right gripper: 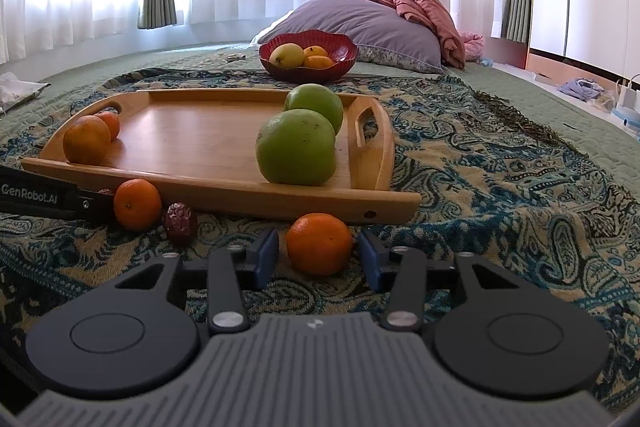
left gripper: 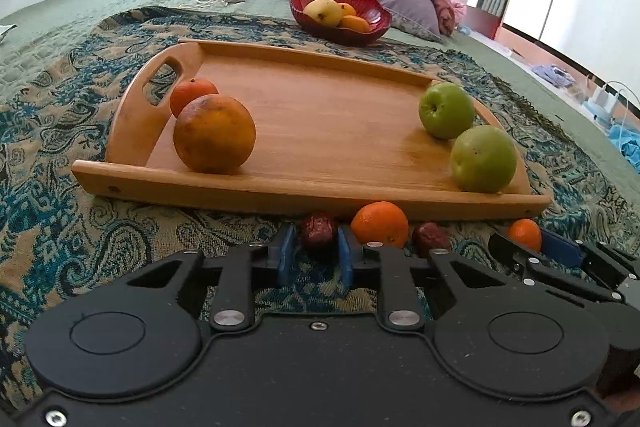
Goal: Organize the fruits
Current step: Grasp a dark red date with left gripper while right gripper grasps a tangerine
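My left gripper [left gripper: 316, 251] is shut on a dark red date [left gripper: 318, 231] on the patterned cloth, just before the wooden tray [left gripper: 304, 189]. My right gripper [right gripper: 318, 255] stands open around a tangerine [right gripper: 319, 243], with a thin gap at each blue pad. Between the two grippers lie another tangerine [left gripper: 380, 223] and a second date [left gripper: 430, 235]. On the tray, a large orange [left gripper: 214, 133] and a small tangerine [left gripper: 192, 95] sit at the left end. Two green apples [left gripper: 482, 159] [left gripper: 446, 111] sit at the right end.
A red bowl [left gripper: 340, 13] holding a yellow fruit and small orange ones stands behind the tray. Beyond it lie a purple pillow [right gripper: 372, 27] and pink bedding. The bed's right edge drops to a cluttered floor [right gripper: 580, 89]. The tray's raised front rim [right gripper: 240, 203] is close ahead.
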`<control>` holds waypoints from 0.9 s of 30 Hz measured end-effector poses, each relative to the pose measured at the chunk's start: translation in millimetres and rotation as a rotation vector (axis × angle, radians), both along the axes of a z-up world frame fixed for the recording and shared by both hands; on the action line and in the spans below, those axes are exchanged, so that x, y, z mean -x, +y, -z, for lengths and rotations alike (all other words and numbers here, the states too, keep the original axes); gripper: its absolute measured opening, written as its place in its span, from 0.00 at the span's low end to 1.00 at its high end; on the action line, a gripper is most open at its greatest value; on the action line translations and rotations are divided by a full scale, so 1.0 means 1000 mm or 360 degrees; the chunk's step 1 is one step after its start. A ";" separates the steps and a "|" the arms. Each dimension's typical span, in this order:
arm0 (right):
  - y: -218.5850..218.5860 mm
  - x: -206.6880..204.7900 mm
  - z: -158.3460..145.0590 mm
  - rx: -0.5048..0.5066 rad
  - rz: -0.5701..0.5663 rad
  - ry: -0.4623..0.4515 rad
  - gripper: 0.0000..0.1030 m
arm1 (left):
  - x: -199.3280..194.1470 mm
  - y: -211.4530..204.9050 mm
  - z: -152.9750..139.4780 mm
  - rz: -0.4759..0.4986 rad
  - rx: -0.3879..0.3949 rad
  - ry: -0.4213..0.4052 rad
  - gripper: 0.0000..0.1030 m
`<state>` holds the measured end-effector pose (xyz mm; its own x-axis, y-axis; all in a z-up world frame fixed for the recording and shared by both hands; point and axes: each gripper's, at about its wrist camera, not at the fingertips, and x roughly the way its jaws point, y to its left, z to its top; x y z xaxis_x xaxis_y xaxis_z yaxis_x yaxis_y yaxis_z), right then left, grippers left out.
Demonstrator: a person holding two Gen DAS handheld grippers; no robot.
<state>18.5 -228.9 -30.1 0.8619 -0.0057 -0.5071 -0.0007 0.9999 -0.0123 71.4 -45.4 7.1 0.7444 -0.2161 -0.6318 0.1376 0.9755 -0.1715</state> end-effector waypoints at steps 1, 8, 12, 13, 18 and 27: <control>0.001 -0.001 0.000 0.0000 0.0001 0.0000 0.50 | 0.000 0.000 0.000 -0.0004 -0.0001 0.0001 0.21; 0.002 -0.004 0.001 -0.0002 0.0002 0.0008 0.46 | -0.001 -0.004 0.000 -0.0011 -0.0039 -0.0002 0.19; 0.001 -0.006 -0.001 -0.0005 0.0028 0.0018 0.38 | 0.001 -0.005 -0.003 -0.0018 -0.0060 0.0005 0.19; 0.000 -0.006 -0.002 -0.0011 0.0027 0.0020 0.38 | 0.002 -0.005 -0.004 -0.0018 -0.0066 0.0004 0.19; -0.001 -0.003 -0.006 0.0006 0.0036 0.0010 0.37 | 0.009 -0.003 -0.010 -0.0011 -0.0092 -0.0017 0.19; -0.005 0.006 -0.043 -0.0032 0.0049 -0.0146 0.37 | 0.016 0.010 -0.046 0.0043 -0.0093 -0.0151 0.19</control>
